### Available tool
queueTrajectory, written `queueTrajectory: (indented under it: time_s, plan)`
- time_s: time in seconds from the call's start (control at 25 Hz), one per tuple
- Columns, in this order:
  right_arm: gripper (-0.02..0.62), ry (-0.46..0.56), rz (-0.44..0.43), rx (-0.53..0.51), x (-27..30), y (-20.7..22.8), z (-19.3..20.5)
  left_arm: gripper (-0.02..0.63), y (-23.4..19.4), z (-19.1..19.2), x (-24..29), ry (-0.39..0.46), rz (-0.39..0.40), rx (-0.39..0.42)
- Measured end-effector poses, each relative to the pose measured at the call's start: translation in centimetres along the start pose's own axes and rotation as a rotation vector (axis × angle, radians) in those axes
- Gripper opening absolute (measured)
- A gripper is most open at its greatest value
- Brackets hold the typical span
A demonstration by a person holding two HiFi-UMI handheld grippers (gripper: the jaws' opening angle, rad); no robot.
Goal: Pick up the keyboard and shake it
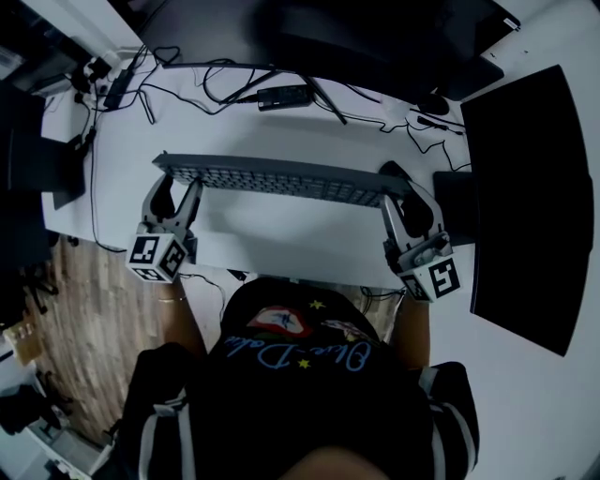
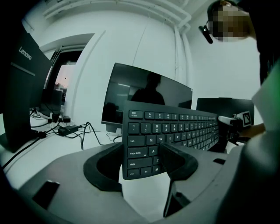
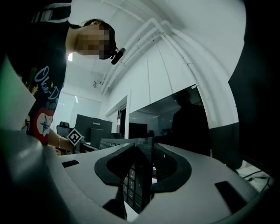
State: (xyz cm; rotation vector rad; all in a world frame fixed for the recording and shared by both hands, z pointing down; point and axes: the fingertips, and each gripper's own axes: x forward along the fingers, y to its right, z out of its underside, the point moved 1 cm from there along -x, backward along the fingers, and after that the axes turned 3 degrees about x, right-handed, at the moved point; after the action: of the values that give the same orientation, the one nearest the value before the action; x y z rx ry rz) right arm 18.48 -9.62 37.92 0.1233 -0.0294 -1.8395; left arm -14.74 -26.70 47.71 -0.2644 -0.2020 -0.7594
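The flat grey keyboard (image 1: 281,178) runs between the left gripper (image 1: 178,187) and right gripper (image 1: 405,194), over the white desk (image 1: 281,246); a large dark monitor (image 1: 309,28) stands far behind, a dark flat screen (image 1: 525,197) at right.

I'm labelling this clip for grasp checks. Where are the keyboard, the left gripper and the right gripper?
keyboard (image 1: 281,178): head view, middle of its key rows.
left gripper (image 2: 142,162): left gripper view, midway between its fingertips.
right gripper (image 3: 142,166): right gripper view, midway between its fingertips.

Lenovo on monitor back (image 2: 22,94), tab, caps lock, shift, Q, A on keyboard (image 2: 170,133) keys
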Motion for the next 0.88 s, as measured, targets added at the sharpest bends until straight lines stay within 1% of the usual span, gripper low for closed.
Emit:
queueTrajectory:
  time_s: [0.2, 0.4, 0.48, 0.56, 0.68, 0.88]
  plan:
    - [0.117, -0.054, 0.005, 0.07, -0.3, 0.2, 2.7, 0.242, 0.0, 2.6, 0.0, -0.051, 0.009, -0.028]
    - [0.118, -0.094, 0.022, 0.111, -0.4, 0.5, 5.1, 0.242, -0.4, 4.8, 0.2, -0.11, 0.004, -0.036]
    - [0.117, -0.112, 0.038, 0.131, -0.5, 0.8, 6.2, 0.241, -0.5, 5.7, 0.3, -0.146, -0.006, -0.027]
    - [0.117, -0.129, 0.046, 0.173, -0.5, 0.9, 7.1, 0.241, -0.6, 6.7, 0.4, -0.181, -0.008, -0.023]
    - [0.117, -0.162, 0.052, 0.239, -0.4, 0.8, 8.5, 0.239, -0.8, 8.1, 0.4, -0.229, 0.004, -0.043]
    - [0.117, -0.217, 0.067, 0.284, -0.5, 1.0, 11.0, 0.239, -1.2, 9.9, 0.5, -0.311, -0.012, -0.044]
